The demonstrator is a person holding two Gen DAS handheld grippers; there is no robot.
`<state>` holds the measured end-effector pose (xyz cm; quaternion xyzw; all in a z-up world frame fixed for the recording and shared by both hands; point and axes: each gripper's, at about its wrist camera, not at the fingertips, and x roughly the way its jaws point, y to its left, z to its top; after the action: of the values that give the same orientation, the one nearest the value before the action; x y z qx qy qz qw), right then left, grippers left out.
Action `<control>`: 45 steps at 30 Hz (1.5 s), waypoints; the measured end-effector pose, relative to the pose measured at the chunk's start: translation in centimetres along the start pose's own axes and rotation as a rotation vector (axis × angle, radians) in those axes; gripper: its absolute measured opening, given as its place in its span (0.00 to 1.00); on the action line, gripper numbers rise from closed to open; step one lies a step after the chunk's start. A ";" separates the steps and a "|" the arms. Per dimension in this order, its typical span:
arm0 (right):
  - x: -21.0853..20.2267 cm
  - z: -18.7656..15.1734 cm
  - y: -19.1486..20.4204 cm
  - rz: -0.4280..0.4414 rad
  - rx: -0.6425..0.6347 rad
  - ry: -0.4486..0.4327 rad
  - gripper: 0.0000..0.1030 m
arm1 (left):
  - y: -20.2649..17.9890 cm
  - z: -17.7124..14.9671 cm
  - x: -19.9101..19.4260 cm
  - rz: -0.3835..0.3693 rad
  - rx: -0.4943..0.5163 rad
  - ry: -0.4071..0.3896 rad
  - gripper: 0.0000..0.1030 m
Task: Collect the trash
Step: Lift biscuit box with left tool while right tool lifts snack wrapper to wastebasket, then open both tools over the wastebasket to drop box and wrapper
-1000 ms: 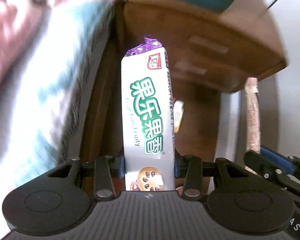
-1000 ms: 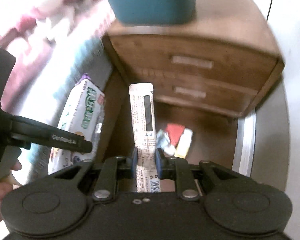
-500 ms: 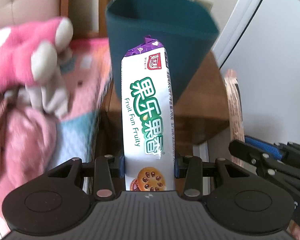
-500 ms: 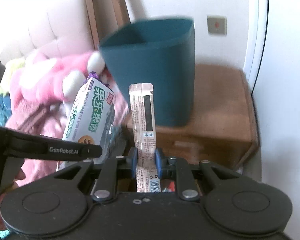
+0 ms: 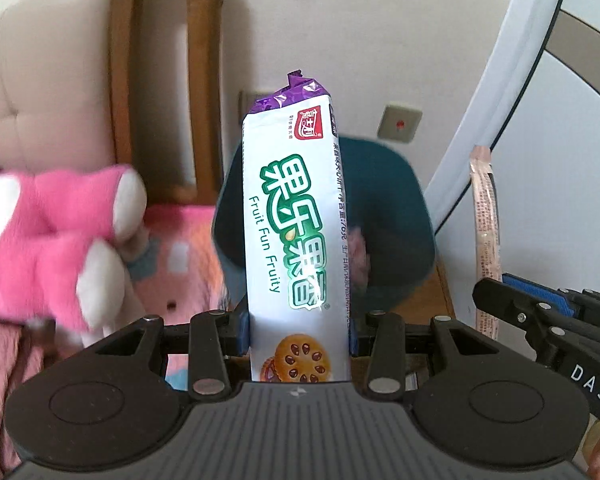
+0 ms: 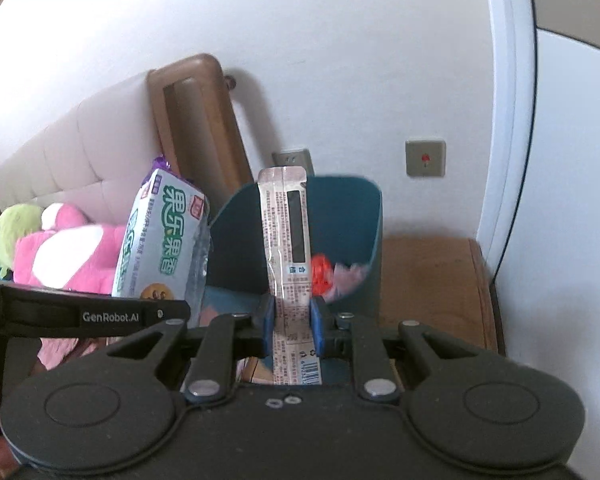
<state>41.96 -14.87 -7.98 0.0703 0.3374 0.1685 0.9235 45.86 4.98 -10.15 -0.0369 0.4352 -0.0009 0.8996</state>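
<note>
Left wrist view: left tool (image 5: pixel 300 334) clenched on biscuit packet (image 5: pixel 296 240), upright before teal bin (image 5: pixel 400 208).
Right wrist view: right tool (image 6: pixel 291 326) grips narrow wrapper (image 6: pixel 286 236) before bin on wooden surface (image 6: pixel 432 276).

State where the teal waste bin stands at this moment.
In the right wrist view the teal waste bin stands on the wooden nightstand, left of its bare top, against the wall beside the wooden bed frame.

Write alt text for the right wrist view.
The right gripper holds a narrow wrapper upright in its jaws before an open teal bin on a wooden nightstand. Left of it, the left gripper holds a biscuit packet.
</note>
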 end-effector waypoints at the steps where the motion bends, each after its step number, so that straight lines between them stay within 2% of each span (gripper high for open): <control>1: 0.5 0.7 0.0 0.000 0.001 -0.004 0.17 | 0.0 0.8 0.4 -0.002 0.008 -0.003 0.40; 8: 4.3 5.2 0.1 -0.025 -0.044 0.006 0.17 | -1.2 5.8 3.3 0.044 0.063 -0.020 0.40; 13: 7.7 6.7 -0.7 -0.031 -0.022 0.044 0.17 | -1.3 7.8 6.3 0.050 0.081 0.001 0.40; 20: 11.6 5.8 -1.3 -0.038 -0.004 0.122 0.17 | -0.7 7.5 10.4 0.040 0.055 0.087 0.40; 27: 13.9 3.7 -1.0 -0.052 -0.052 0.194 0.18 | -0.4 6.8 12.9 0.033 0.041 0.128 0.40; 31: 14.5 3.1 -1.1 -0.059 -0.051 0.221 0.20 | -0.6 7.0 13.9 0.067 0.048 0.158 0.41; 34: 14.3 2.9 -0.9 -0.061 -0.069 0.223 0.23 | -0.8 7.0 14.4 0.066 0.035 0.181 0.42; 37: 14.0 3.0 -0.7 -0.046 -0.073 0.229 0.26 | -0.6 7.0 14.5 0.051 -0.003 0.203 0.49; 45: 12.1 3.5 -1.0 -0.060 -0.065 0.204 0.35 | -0.9 6.6 12.2 0.027 0.012 0.168 0.50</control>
<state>53.14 -11.52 -12.84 0.0124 0.4257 0.1579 0.8909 58.64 4.13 -15.57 -0.0255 0.5096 0.0054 0.8600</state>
